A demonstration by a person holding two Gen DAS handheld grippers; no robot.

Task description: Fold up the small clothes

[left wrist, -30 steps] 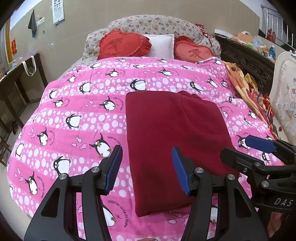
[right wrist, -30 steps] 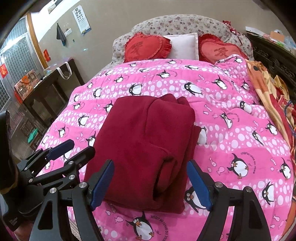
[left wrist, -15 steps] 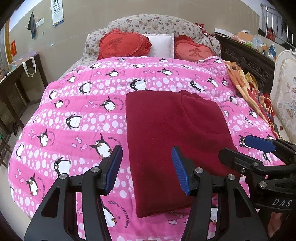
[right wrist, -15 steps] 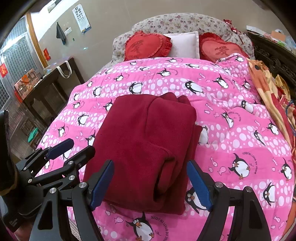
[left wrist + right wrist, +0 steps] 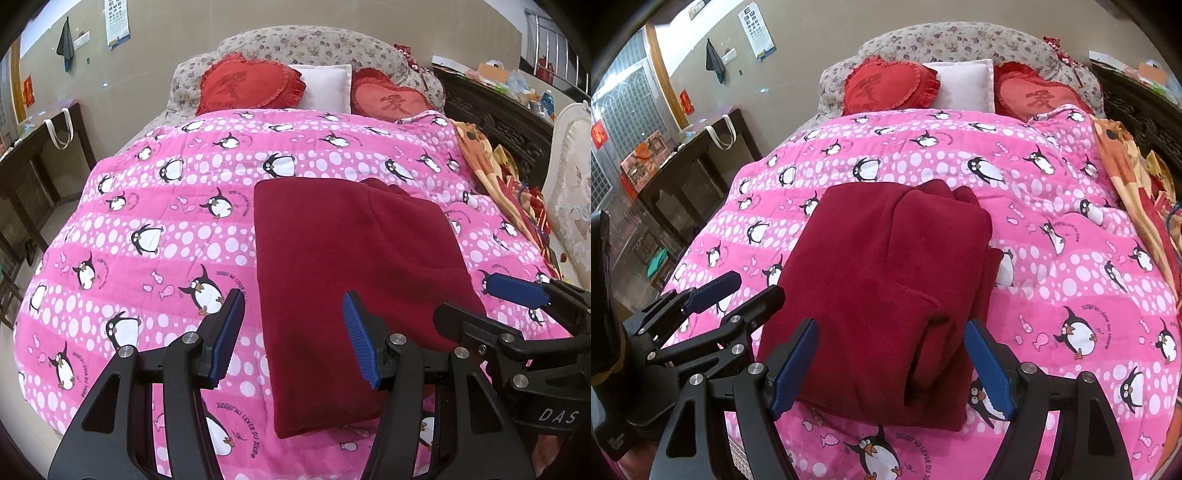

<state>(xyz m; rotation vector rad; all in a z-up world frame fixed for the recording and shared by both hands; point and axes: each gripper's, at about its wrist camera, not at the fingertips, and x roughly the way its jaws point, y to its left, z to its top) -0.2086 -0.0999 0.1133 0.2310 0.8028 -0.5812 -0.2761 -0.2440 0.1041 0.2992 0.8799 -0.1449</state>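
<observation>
Right wrist view alone shows the folded garment point(image 5: 886, 280)'s layered right edge.

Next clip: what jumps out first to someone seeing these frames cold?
A dark red garment, folded into a rough rectangle, lies mid-bed on a loud pink penguin quilt. Both grippers, left and right, hover over its near edge with jaws wide open, holding nothing. Two red heart cushions flank a white pillow at the headboard.

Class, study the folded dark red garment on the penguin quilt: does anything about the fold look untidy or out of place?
Mostly neat, but the dark red garment is uneven on its right side: a lower layer sticks out past the top fold, and bunched fabric pokes out at the far edge. Both grippers are open, holding nothing.
</observation>
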